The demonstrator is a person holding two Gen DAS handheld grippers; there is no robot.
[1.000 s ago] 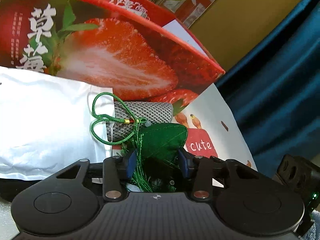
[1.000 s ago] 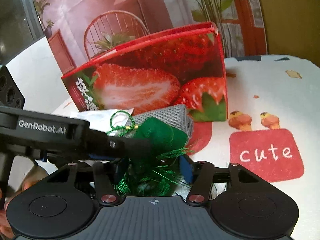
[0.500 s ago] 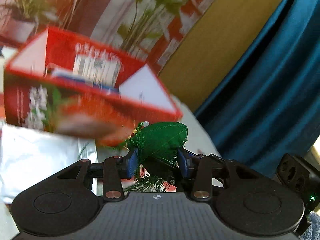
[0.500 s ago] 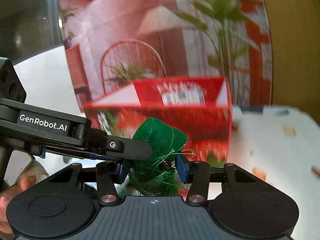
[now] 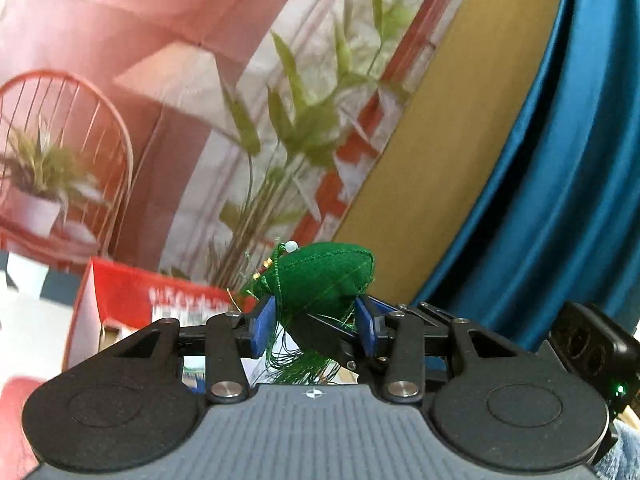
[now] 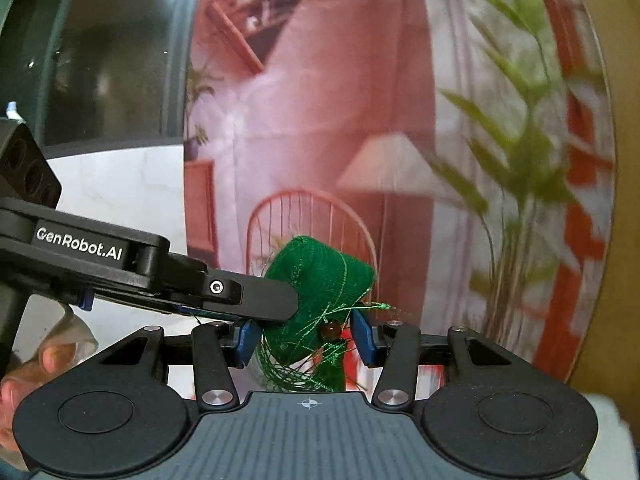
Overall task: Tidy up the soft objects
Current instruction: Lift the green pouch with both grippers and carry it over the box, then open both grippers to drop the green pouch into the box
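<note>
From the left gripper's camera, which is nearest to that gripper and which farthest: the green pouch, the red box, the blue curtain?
1. Green pouch: held in the left gripper.
2. Red box: lower left, beyond.
3. Blue curtain: right, apparently farthest, though hard to call.

The one clear wording is "GenRobot.AI", in white letters on the black body of my left claw (image 6: 276,300), on the arm that reaches in from the left edge of the right wrist view; the lettering sits well back from that claw's tips, toward the edge of the frame. In the left wrist view, the red strawberry box (image 5: 132,308) carries a white label patch with red print on its inner wall, just left of my left claw's blue pad, but the print is too blurred for me to read.
</note>
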